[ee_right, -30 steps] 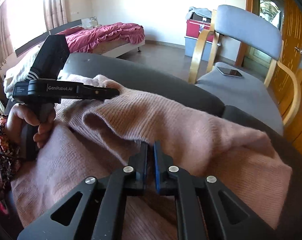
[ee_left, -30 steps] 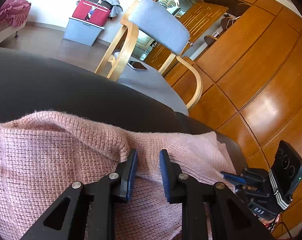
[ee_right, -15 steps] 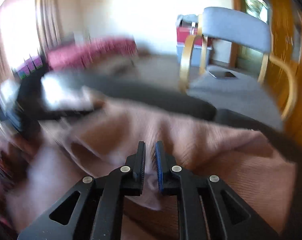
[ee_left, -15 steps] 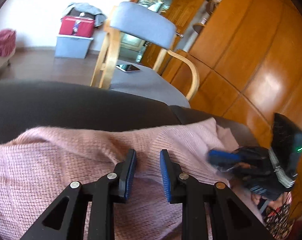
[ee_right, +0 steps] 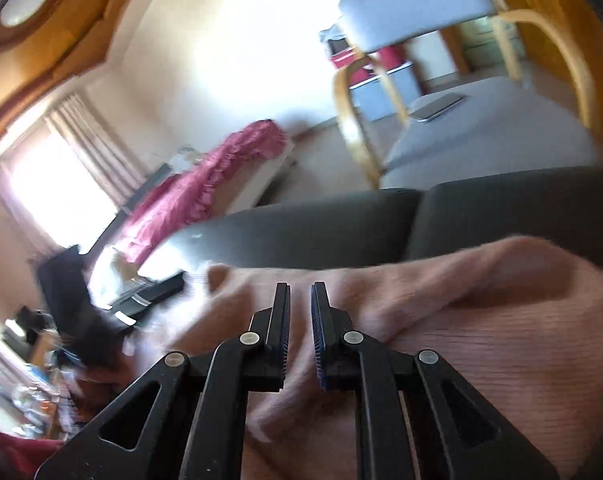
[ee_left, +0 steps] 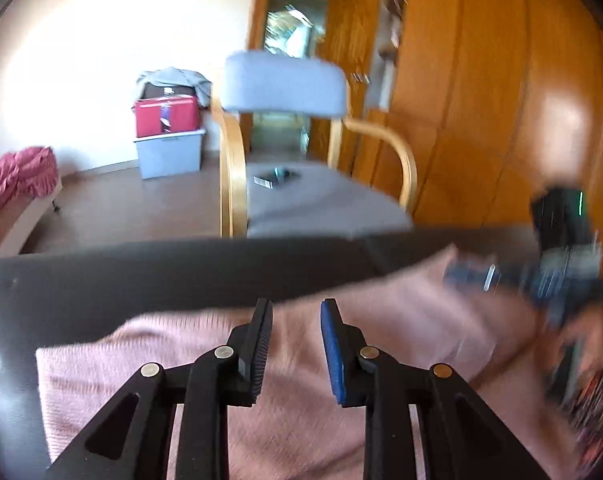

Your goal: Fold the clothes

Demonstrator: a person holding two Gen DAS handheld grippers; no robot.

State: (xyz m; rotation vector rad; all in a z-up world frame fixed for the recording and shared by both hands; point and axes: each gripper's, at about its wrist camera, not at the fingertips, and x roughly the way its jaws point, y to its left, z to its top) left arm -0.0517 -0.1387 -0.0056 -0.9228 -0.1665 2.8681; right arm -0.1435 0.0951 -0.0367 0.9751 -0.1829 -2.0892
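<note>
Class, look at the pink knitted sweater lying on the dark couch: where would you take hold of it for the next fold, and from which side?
Probably the raised fold ridge of the pink sweater, approached from above on the near side. It stands up off the flat knit, so two fingers could straddle it. The right hand-held gripper has its jaws slightly apart.

We see a daylit room in both views, bright enough that the pale wall (ee_left: 81,80) washes out to near white. In the right wrist view the window (ee_right: 57,196) at the left is blown out and glare spreads across the wall beside it. A soft sheen sits on the wooden cupboard (ee_left: 557,128) in the left wrist view. Motion blur smears both pictures: the pink sweater (ee_left: 401,320) loses its knit texture toward the right, and the other gripper is a streaked blur there. Only the near black fingers (ee_right: 279,320) stay sharp. Straight lines bow heavily, and the corners fall to black.
</note>
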